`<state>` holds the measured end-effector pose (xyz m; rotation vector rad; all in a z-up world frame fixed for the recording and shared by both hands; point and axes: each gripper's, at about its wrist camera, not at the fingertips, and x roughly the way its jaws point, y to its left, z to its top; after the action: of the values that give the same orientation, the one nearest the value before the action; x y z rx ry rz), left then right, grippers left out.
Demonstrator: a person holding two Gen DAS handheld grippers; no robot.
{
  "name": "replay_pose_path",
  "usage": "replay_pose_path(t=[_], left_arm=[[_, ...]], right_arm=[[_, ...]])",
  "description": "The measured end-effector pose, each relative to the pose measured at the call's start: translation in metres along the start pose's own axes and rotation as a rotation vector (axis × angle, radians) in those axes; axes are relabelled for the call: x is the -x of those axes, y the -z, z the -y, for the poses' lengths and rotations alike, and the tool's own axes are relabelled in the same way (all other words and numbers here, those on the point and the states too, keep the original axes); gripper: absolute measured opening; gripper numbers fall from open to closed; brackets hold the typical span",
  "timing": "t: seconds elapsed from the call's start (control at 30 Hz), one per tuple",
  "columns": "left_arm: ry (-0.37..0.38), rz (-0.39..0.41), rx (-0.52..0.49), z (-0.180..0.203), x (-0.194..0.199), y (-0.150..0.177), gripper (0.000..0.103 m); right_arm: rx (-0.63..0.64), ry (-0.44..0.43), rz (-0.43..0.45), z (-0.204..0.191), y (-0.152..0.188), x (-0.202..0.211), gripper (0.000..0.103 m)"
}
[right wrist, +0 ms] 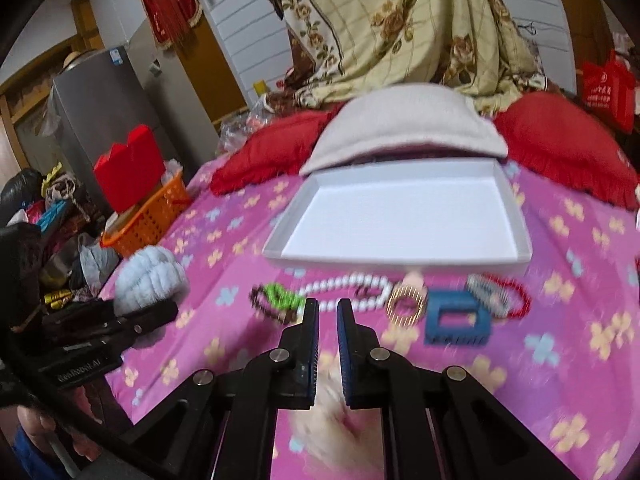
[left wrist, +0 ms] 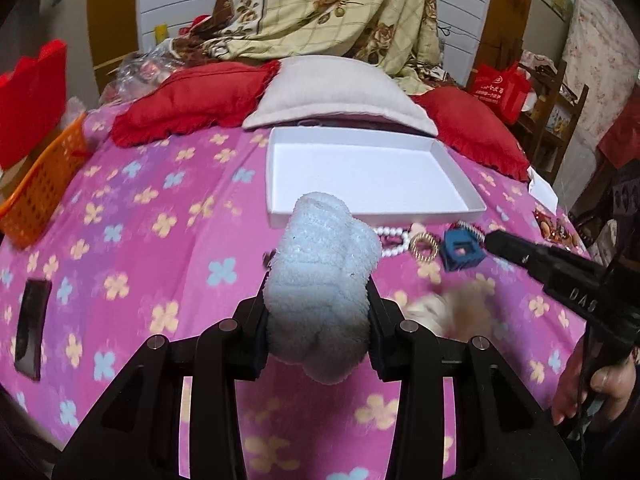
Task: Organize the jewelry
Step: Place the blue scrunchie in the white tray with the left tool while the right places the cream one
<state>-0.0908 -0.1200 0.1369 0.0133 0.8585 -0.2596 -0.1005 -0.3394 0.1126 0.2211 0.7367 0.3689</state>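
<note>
My left gripper (left wrist: 318,292) is shut on a fluffy light-blue scrunchie (left wrist: 320,276), held above the pink flowered bedspread (left wrist: 152,240); it also shows in the right wrist view (right wrist: 150,280). An empty white box (left wrist: 368,172) lies beyond it, also in the right wrist view (right wrist: 404,216). In front of the box lie a white bead necklace (right wrist: 352,292), a gold coil ring (right wrist: 406,306), a blue claw clip (right wrist: 456,322), a red bead bracelet (right wrist: 516,296) and a green-and-dark bracelet (right wrist: 276,302). My right gripper (right wrist: 328,312) is nearly shut, with a blurred cream fluffy scrunchie (right wrist: 332,420) between and under its fingers.
An orange basket (left wrist: 40,192) stands at the bed's left edge. Red pillows (left wrist: 192,100) and a grey pillow (left wrist: 340,92) lie behind the box. A dark phone (left wrist: 32,328) lies on the bedspread at left. A floral quilt (left wrist: 320,8) hangs at the back.
</note>
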Motion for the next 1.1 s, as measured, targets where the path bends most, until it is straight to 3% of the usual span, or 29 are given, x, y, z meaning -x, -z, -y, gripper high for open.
replay_pose_path(t=[0.13, 0.23, 0.3, 0.33, 0.37, 0.5, 0.63, 0.7, 0.73, 0.8, 0.93, 1.1], left_arm=[[-0.01, 0.001, -0.038, 0.007, -0.022, -0.031, 0.038], [-0.034, -0.007, -0.049, 0.005, -0.042, -0.049, 0.038], [-0.024, -0.013, -0.043, 0.002, -0.049, -0.054, 0.038], [-0.019, -0.017, -0.036, 0.0, -0.053, -0.053, 0.038], [-0.015, -0.021, -0.03, -0.001, -0.055, -0.051, 0.038], [0.012, -0.06, 0.023, -0.01, -0.063, -0.033, 0.038], [0.022, -0.096, 0.068, -0.013, -0.064, -0.009, 0.038], [0.019, -0.099, 0.074, -0.011, -0.059, -0.001, 0.038], [0.014, -0.097, 0.073, -0.009, -0.057, 0.002, 0.038], [0.003, -0.091, 0.063, -0.007, -0.05, 0.006, 0.038], [0.005, -0.064, 0.052, -0.007, -0.034, 0.002, 0.038], [0.031, -0.042, 0.057, -0.009, -0.029, -0.021, 0.038]], right_arm=[[-0.012, 0.007, 0.006, 0.015, -0.032, -0.011, 0.008], [-0.007, -0.03, -0.101, 0.026, -0.031, -0.027, 0.009], [0.009, -0.01, -0.154, 0.03, -0.012, -0.033, 0.023], [0.012, 0.001, -0.184, 0.033, 0.004, -0.036, 0.05], [0.007, 0.016, -0.198, 0.037, 0.02, -0.037, 0.063], [-0.042, 0.029, -0.271, 0.047, 0.07, -0.047, 0.063], [-0.025, 0.064, -0.25, 0.04, 0.086, -0.052, 0.062], [-0.017, 0.049, -0.25, 0.035, 0.086, -0.055, 0.032], [-0.022, 0.038, -0.253, 0.035, 0.083, -0.057, 0.022], [-0.031, 0.026, -0.237, 0.034, 0.079, -0.054, 0.013], [-0.059, -0.003, -0.173, 0.029, 0.06, -0.036, 0.01], [-0.073, -0.03, -0.064, 0.028, 0.006, -0.014, 0.01]])
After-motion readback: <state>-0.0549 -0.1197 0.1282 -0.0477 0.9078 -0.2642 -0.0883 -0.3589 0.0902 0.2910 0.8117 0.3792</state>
